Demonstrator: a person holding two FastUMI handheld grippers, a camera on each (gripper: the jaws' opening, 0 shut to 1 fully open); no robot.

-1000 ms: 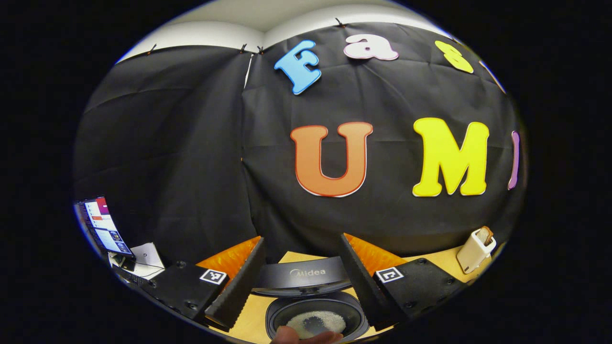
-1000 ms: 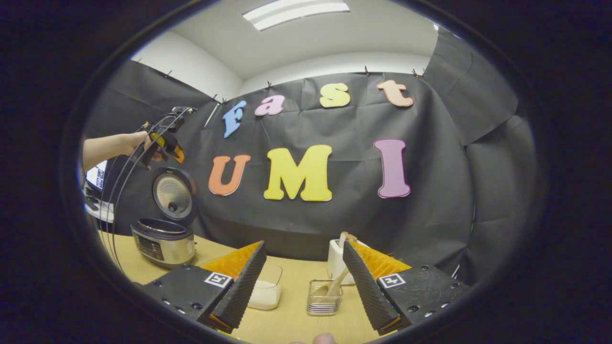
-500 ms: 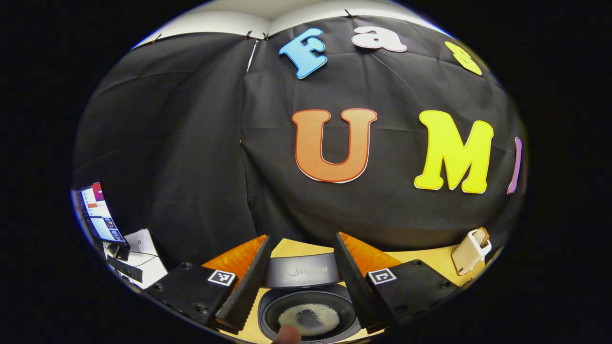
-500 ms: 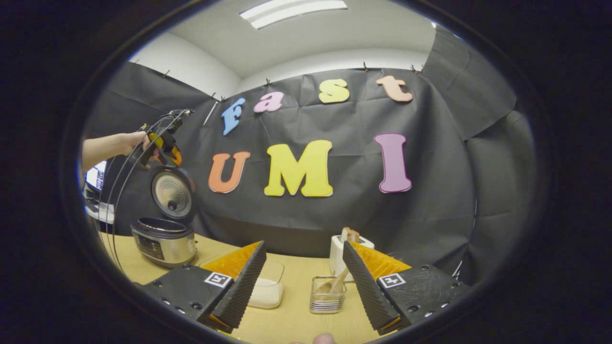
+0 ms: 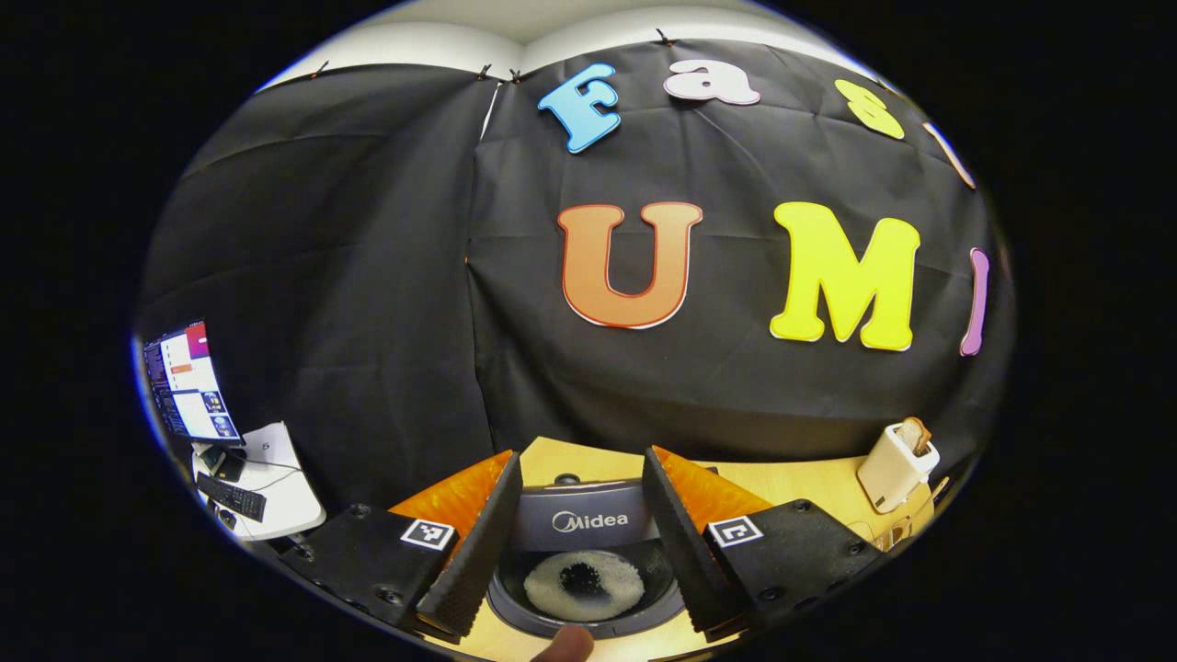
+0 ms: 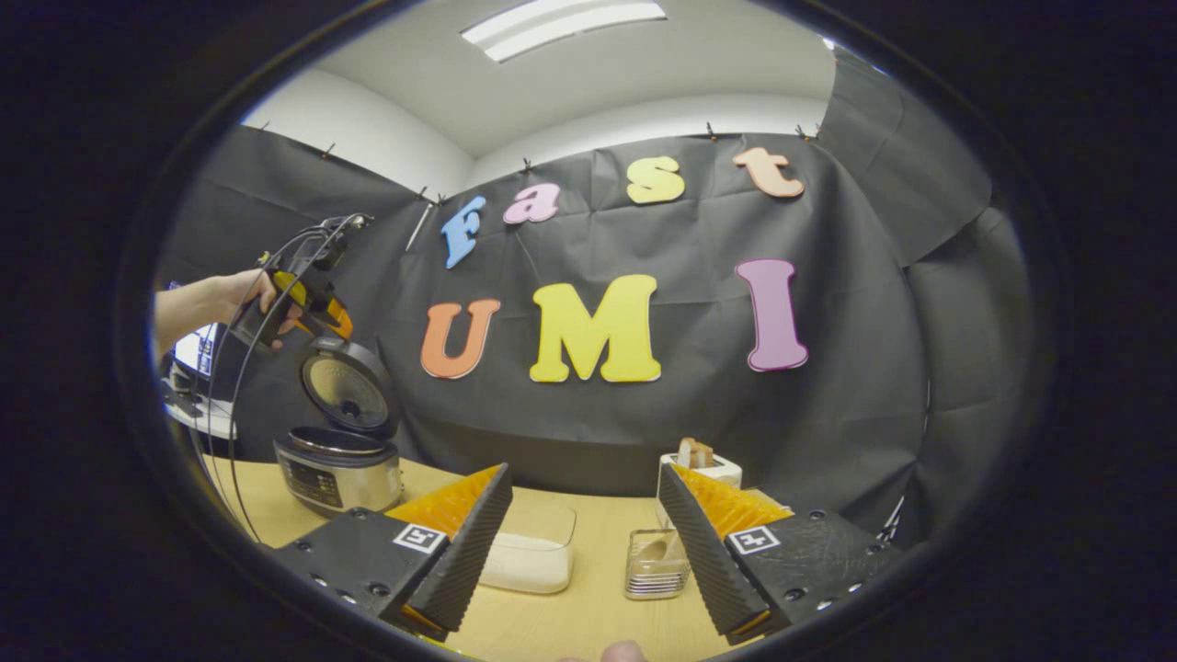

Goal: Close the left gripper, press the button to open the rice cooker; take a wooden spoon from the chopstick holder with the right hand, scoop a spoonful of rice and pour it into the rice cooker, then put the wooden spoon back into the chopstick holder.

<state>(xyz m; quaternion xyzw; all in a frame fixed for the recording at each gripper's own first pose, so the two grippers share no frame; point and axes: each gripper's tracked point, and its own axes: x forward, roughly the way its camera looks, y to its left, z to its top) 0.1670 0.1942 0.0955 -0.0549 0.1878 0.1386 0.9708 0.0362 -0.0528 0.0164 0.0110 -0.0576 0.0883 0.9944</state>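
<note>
The rice cooker (image 6: 338, 467) stands at the table's left with its lid (image 6: 349, 397) raised. In the left gripper view its inner pot (image 5: 584, 586) lies right below me with white rice on the bottom. My left gripper (image 5: 579, 469) hovers open above the lid's top edge; the right gripper view shows a hand holding that left gripper (image 6: 299, 303) over the cooker. My right gripper (image 6: 584, 478) is open and holds nothing. Ahead of it stand a clear box of rice (image 6: 529, 561) and the wire chopstick holder (image 6: 653, 575) with the wooden spoon (image 6: 657, 549), partly behind my right finger.
A white toaster (image 6: 703, 462) with bread stands behind the holder; in the left gripper view the toaster (image 5: 897, 464) is at the far right. A side desk with a monitor (image 5: 184, 382) and keyboard (image 5: 230, 496) lies beyond the table's left edge. Cables hang from the left gripper.
The left gripper has tilted down over the cooker, and its fingers stand slightly closer together. The right gripper has drifted nearer the box and holder, which now sit farther right in its view.
</note>
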